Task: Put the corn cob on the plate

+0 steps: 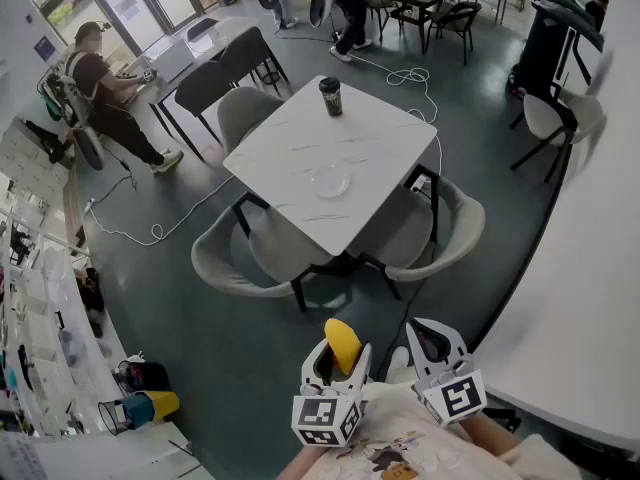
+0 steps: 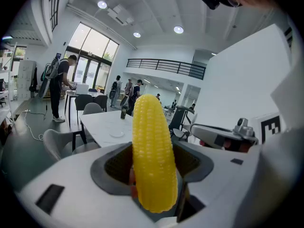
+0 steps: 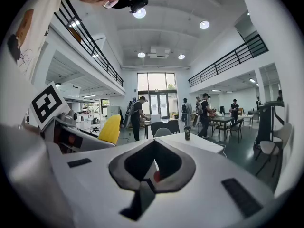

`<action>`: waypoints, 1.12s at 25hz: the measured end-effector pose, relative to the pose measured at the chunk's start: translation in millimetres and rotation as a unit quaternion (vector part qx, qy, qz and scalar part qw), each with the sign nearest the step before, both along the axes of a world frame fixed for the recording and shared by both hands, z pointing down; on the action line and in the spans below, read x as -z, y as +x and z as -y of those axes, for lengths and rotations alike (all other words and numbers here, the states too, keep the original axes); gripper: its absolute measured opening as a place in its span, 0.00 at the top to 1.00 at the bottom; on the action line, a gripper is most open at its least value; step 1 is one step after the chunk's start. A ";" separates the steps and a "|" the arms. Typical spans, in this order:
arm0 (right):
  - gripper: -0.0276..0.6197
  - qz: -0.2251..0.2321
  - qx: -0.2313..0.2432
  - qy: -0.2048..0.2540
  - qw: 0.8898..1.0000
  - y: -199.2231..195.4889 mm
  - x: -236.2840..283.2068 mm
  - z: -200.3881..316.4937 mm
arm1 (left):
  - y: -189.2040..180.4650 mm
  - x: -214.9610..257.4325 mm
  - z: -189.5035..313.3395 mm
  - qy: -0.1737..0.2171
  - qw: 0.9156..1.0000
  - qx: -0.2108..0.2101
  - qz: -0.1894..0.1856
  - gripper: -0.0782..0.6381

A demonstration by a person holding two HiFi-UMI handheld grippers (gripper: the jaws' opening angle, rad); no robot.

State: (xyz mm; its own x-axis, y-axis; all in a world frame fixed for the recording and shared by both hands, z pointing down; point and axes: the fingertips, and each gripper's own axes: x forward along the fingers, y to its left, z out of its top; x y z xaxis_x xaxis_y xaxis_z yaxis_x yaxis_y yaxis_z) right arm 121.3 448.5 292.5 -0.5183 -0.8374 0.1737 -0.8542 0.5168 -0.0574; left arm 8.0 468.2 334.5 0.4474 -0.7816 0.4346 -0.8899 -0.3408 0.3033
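The left gripper (image 1: 338, 364) is clenched on the corn cob (image 1: 343, 338): in the left gripper view the yellow cob stands between the two jaws, both press on its sides, and approx. the upper half sticks out past the jaw tips. The lower end sits deep in the dark throat of the gripper. The right gripper (image 1: 433, 345) is just beside the left one, w/ its jaws closed together at the tips and nothing between them; its own view shows only the dark pads meeting.

Both grippers are held close to the person's body, above the dark floor (image 1: 220, 338), well apart from the table (image 1: 290, 153). The plate (image 1: 331, 181) is a small clear one and lies near the middle of this white square table, nothing on it. A dark cup (image 1: 331, 96) stands upright near the far corner of the table, apart from the plate. Grey chairs (image 1: 235, 258) stand around the table, pushed partly under it. So the cob is not yet on the plate, it is in the left gripper
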 end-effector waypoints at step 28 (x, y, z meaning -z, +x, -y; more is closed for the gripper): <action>0.95 0.049 0.019 -0.009 0.999 65.5 -16.3 19.0 | 35.8 -11.4 10.6 -0.011 0.997 0.080 0.005 0.53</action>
State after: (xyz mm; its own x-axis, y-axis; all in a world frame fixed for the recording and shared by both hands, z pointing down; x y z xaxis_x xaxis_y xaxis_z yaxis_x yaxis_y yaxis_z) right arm 186.8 429.5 308.8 -0.5651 -0.8139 0.1353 -0.8237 0.5471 -0.1491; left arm 43.8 457.6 345.9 0.3131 -0.8332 0.4557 -0.9355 -0.1880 0.2991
